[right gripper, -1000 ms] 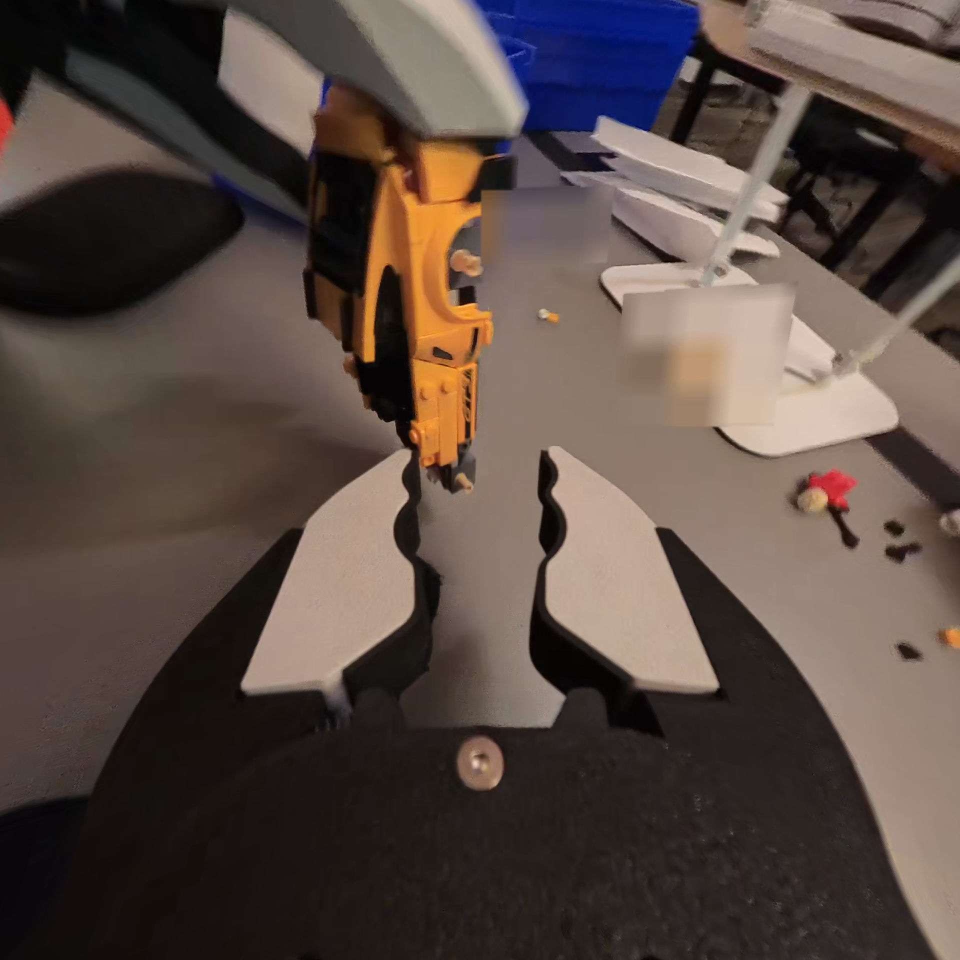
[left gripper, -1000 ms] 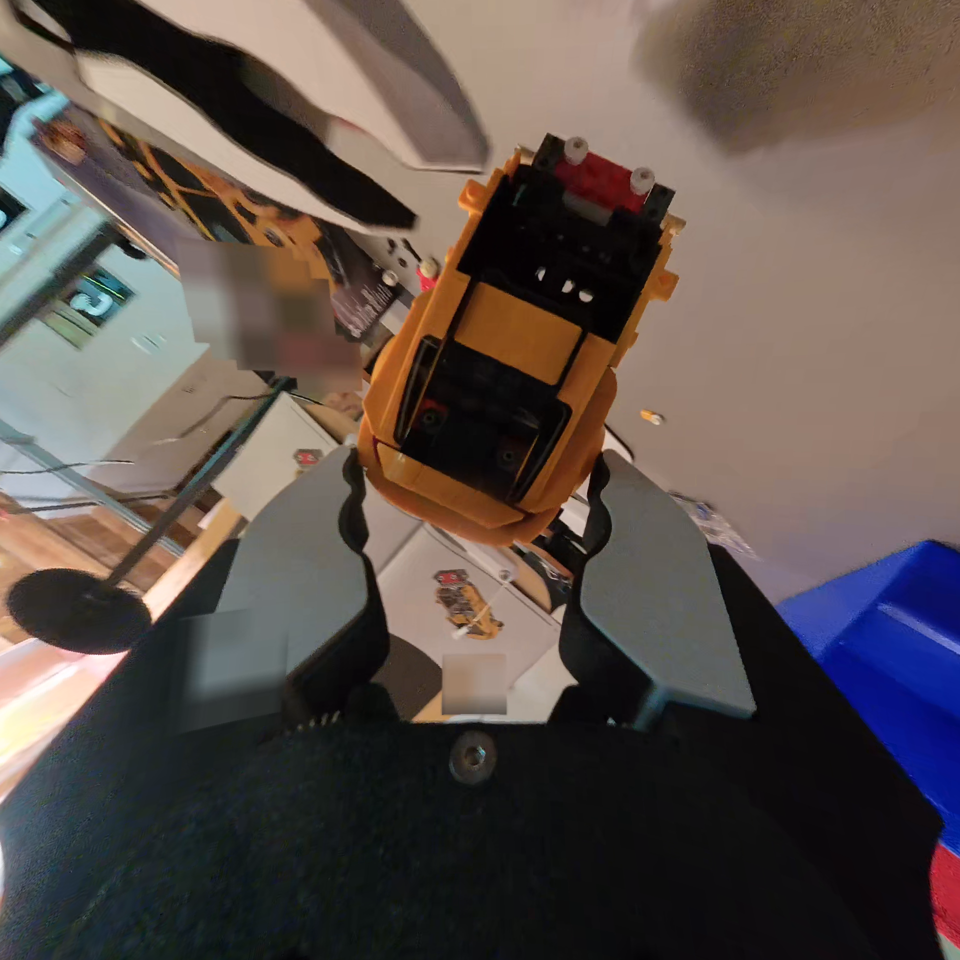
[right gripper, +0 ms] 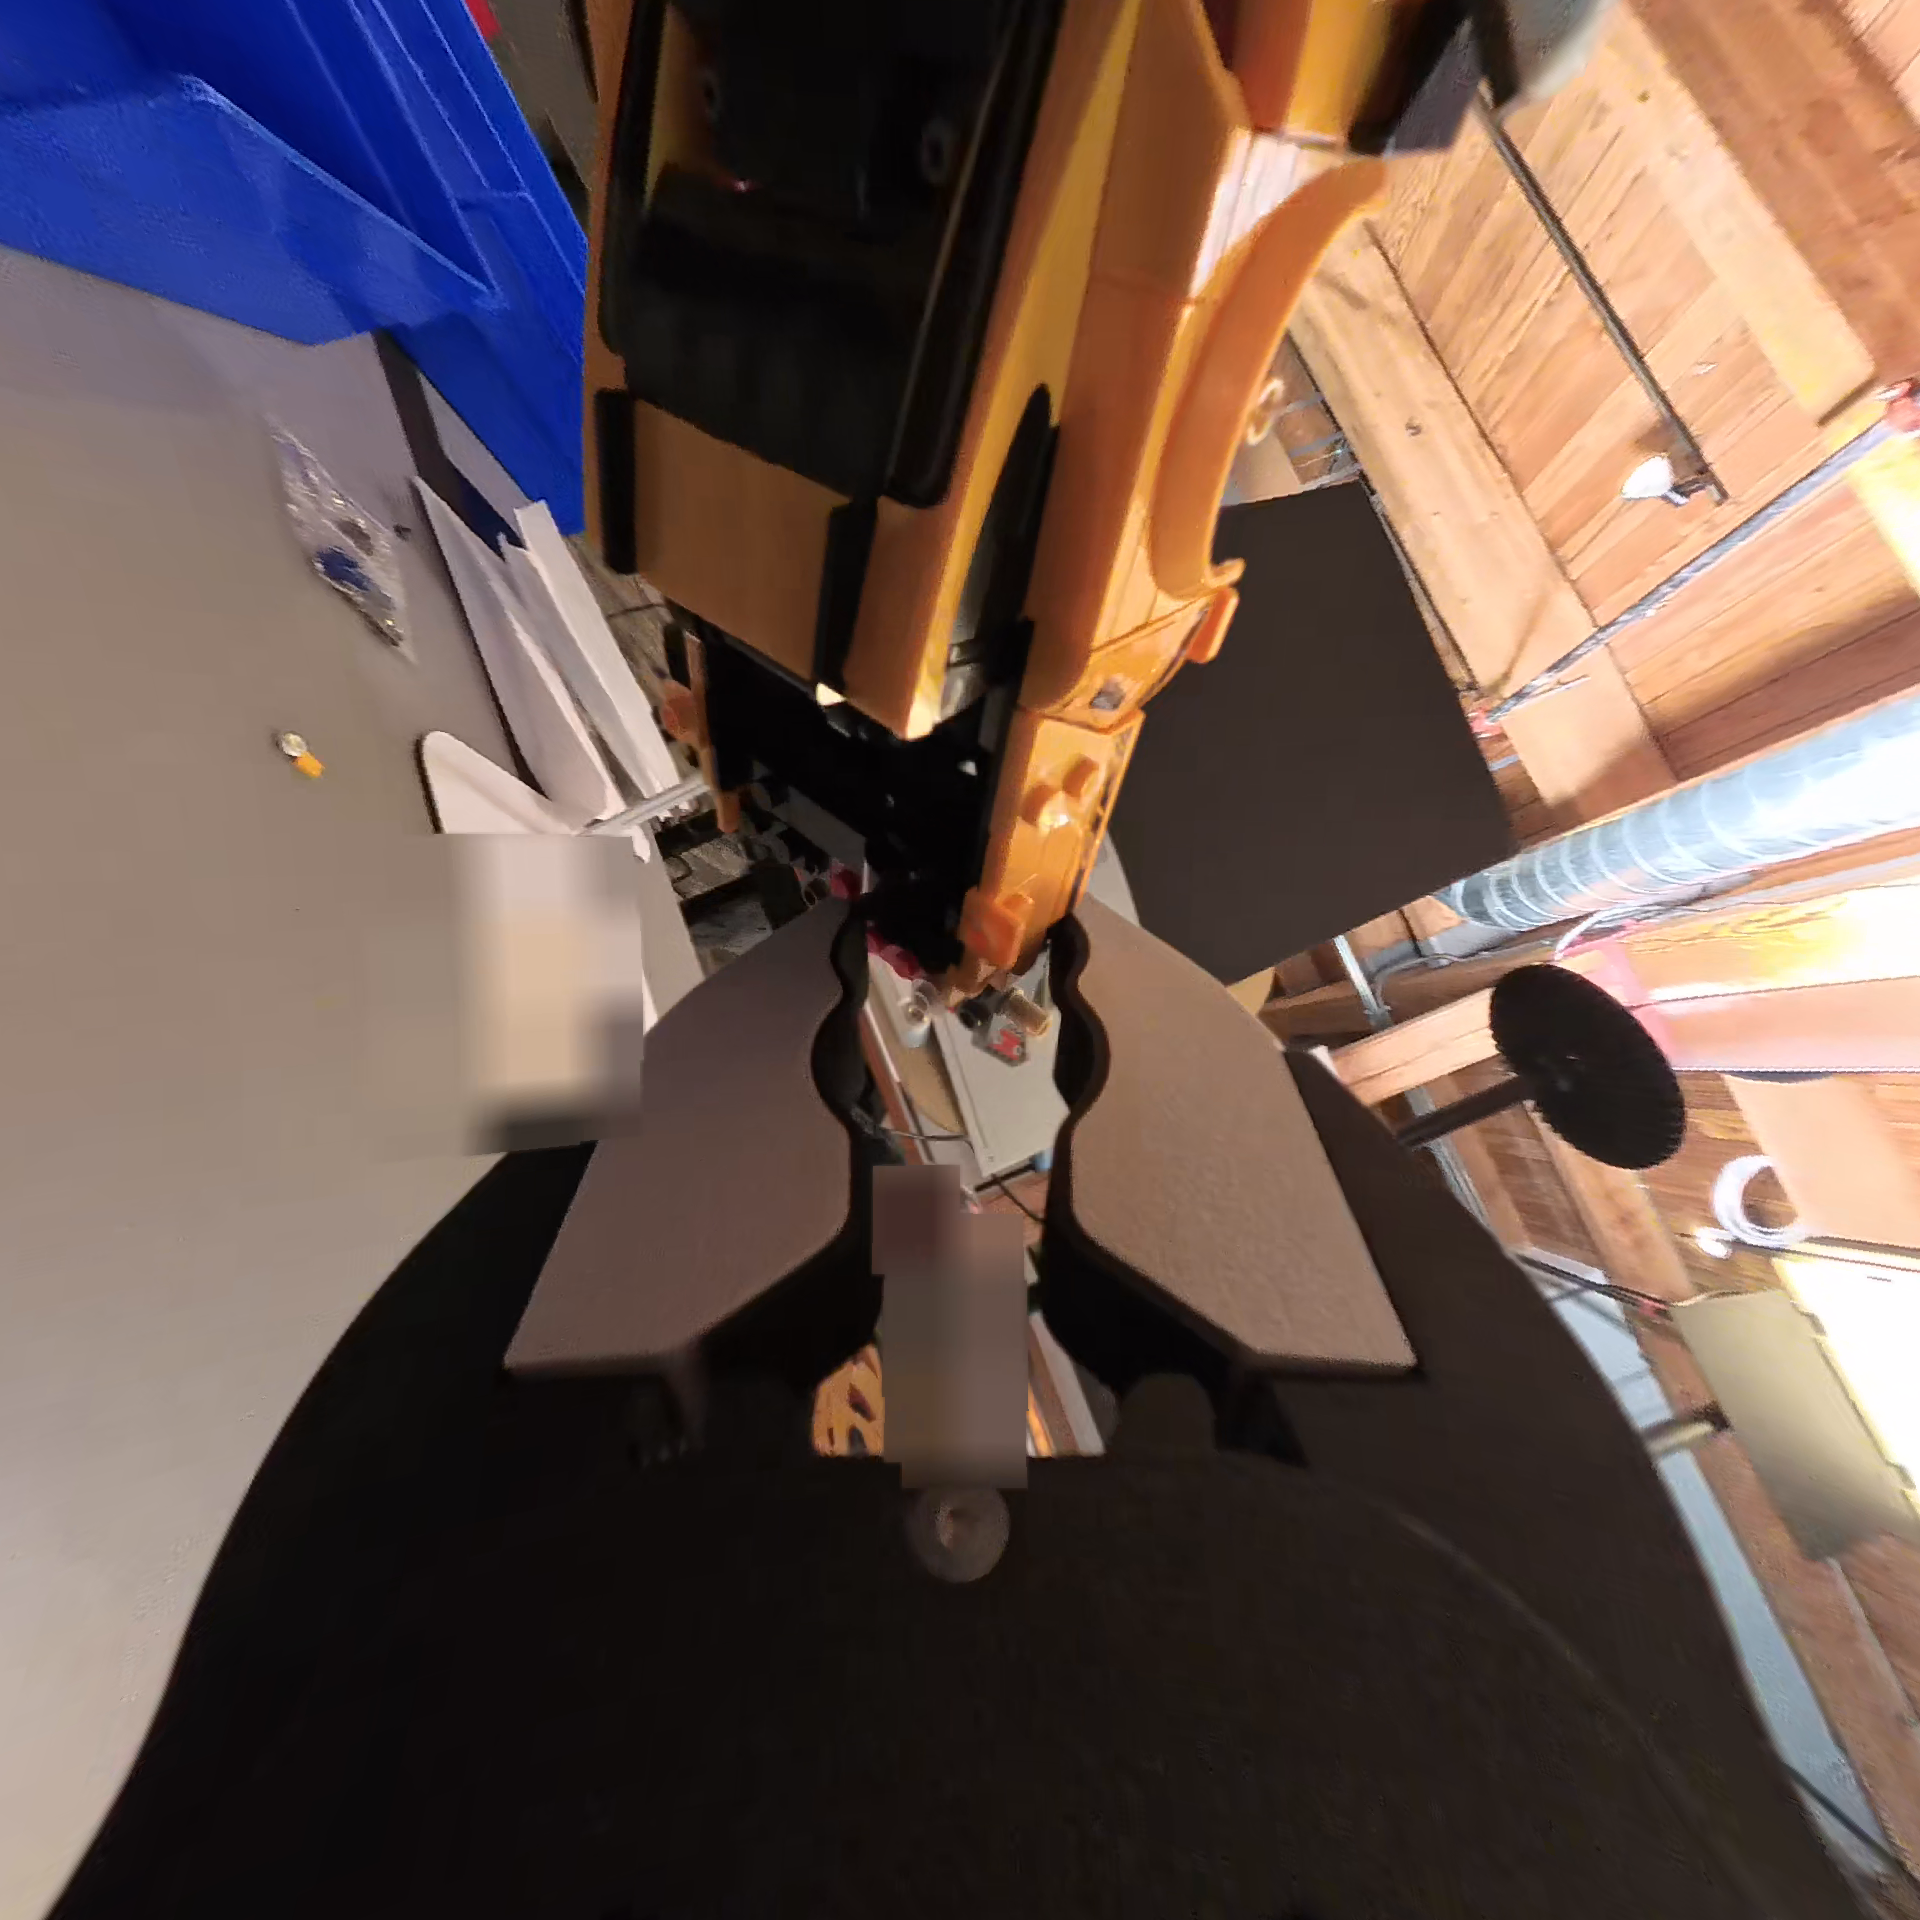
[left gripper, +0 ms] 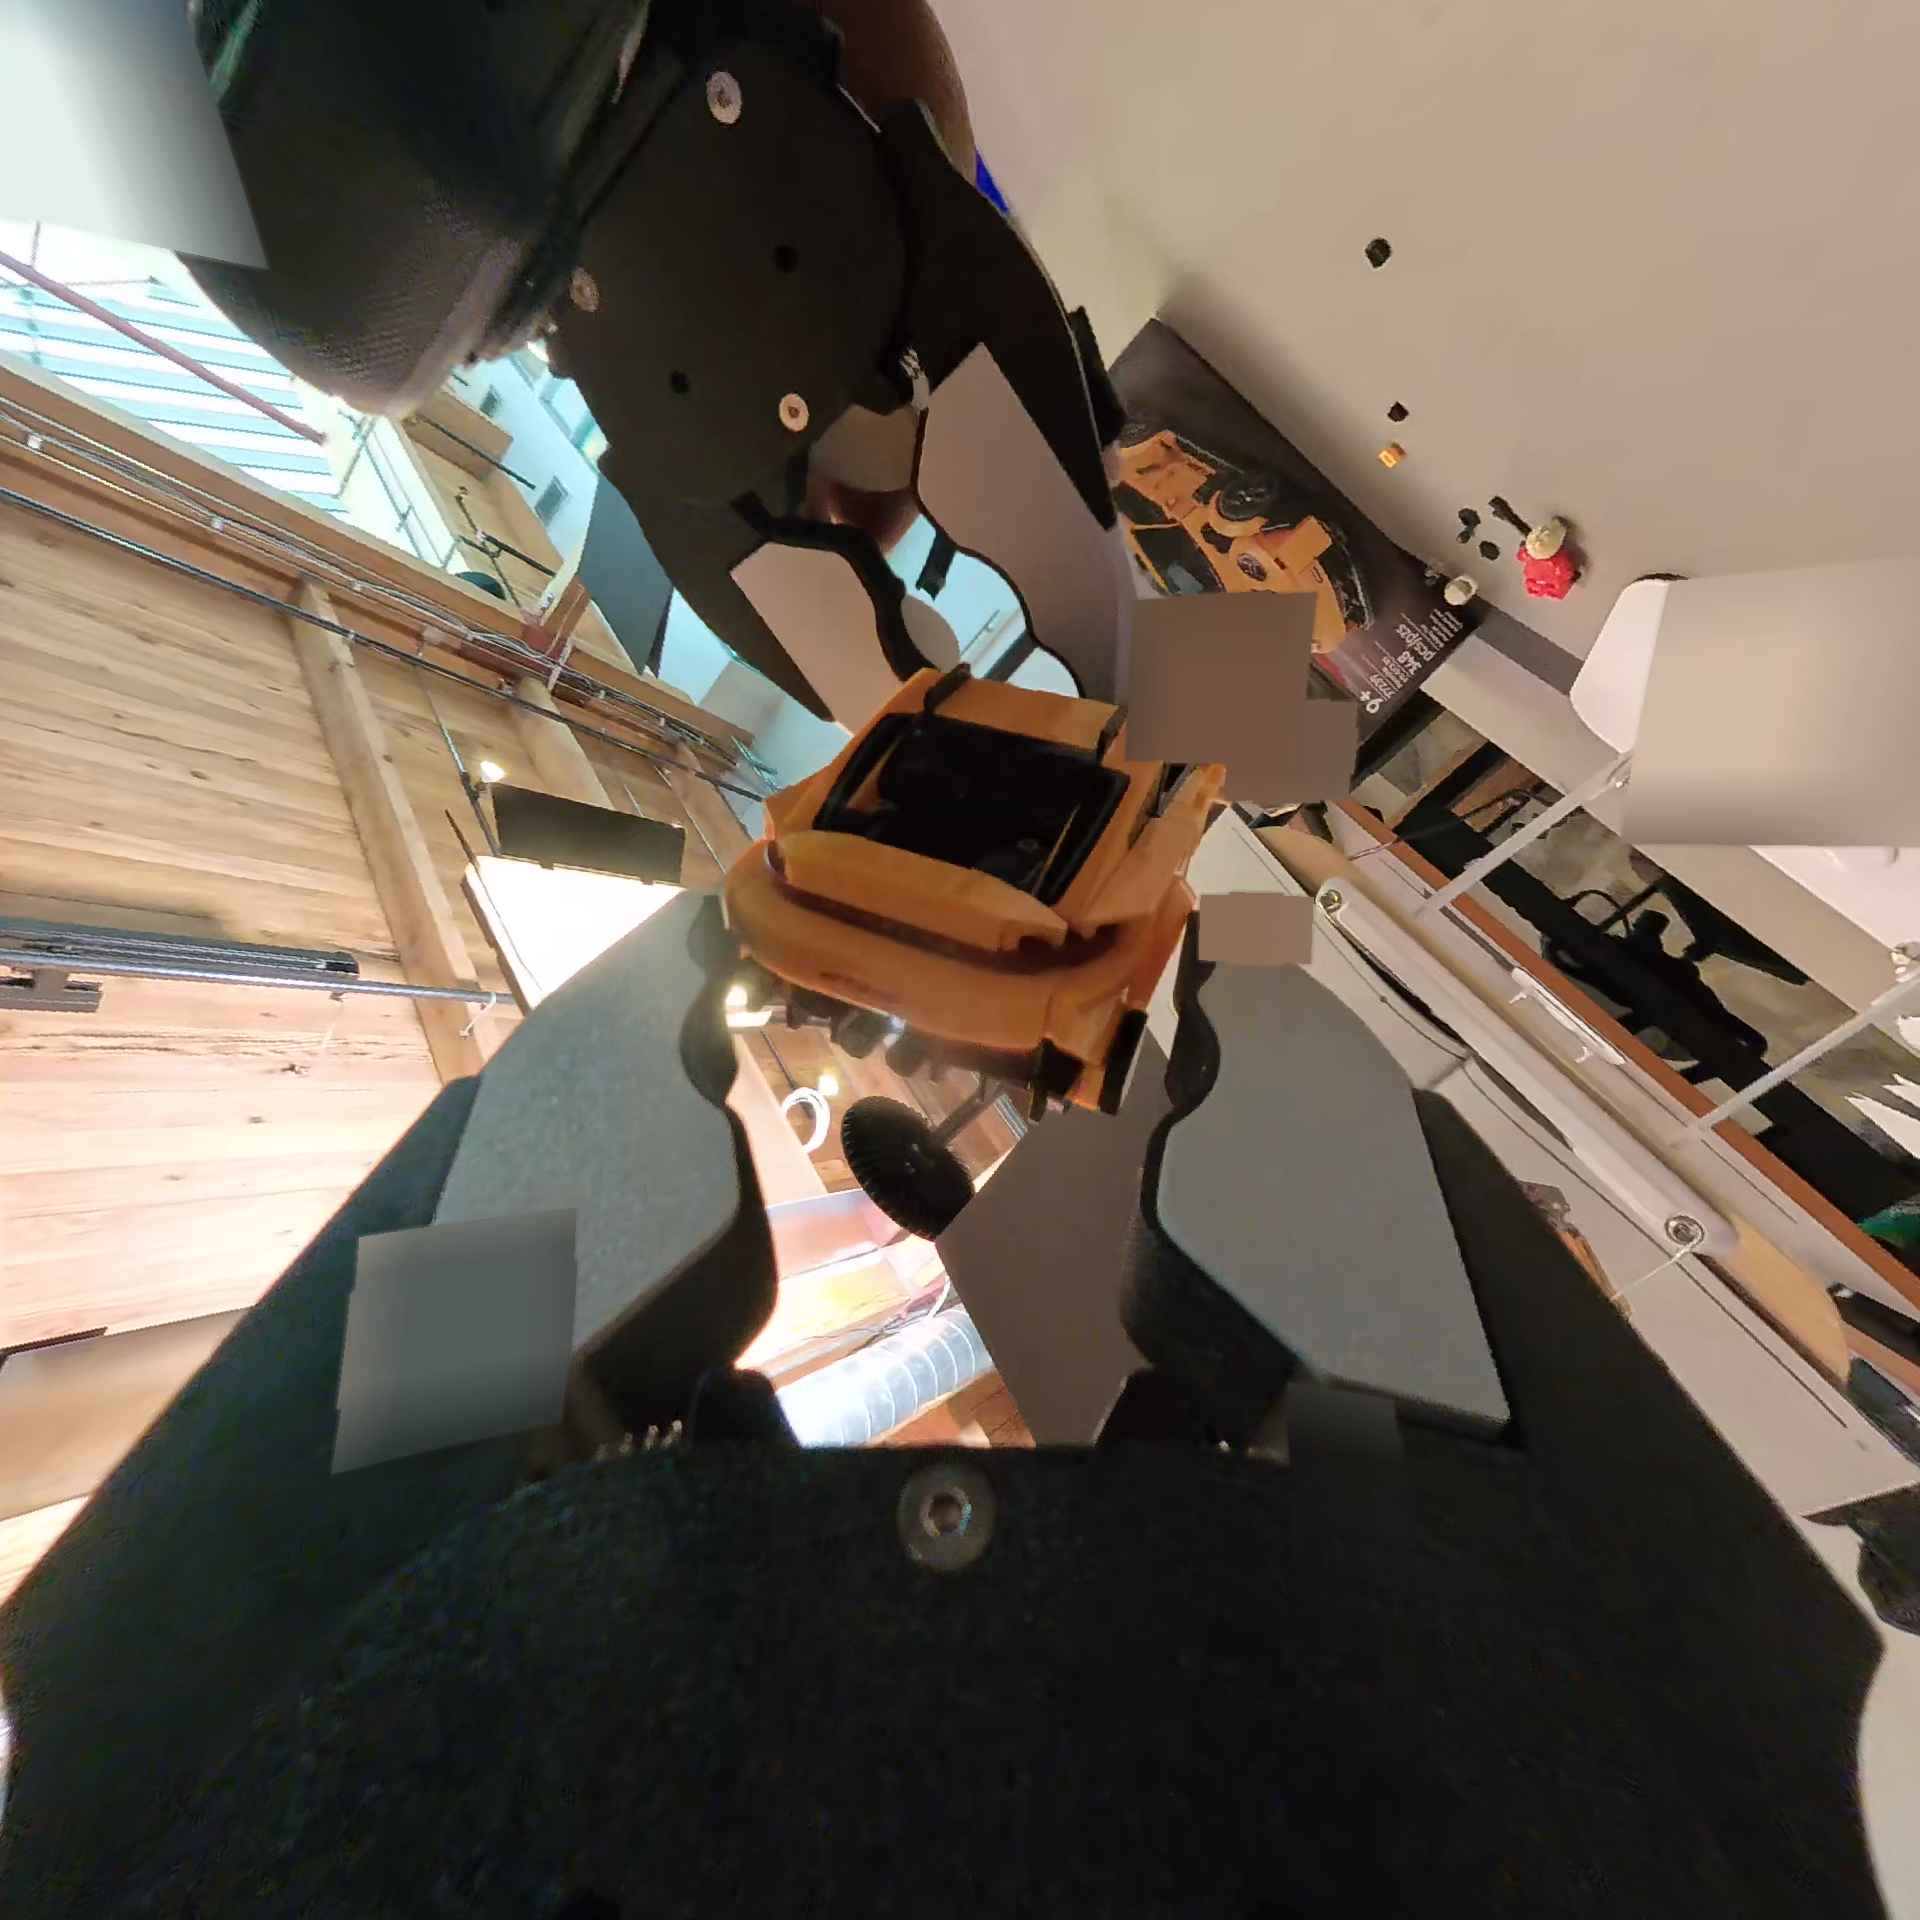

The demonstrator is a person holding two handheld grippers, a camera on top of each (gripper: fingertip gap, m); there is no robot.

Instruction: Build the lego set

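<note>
Orange-and-black brick toy car held up in the air between both grippers, well above the grey counter. Left gripper jaws spread wide, clamping the car's broad end across its width. Right gripper jaws narrow, closed on the car's opposite end. Blue bin on the counter, small loose pieces nearby.
</note>
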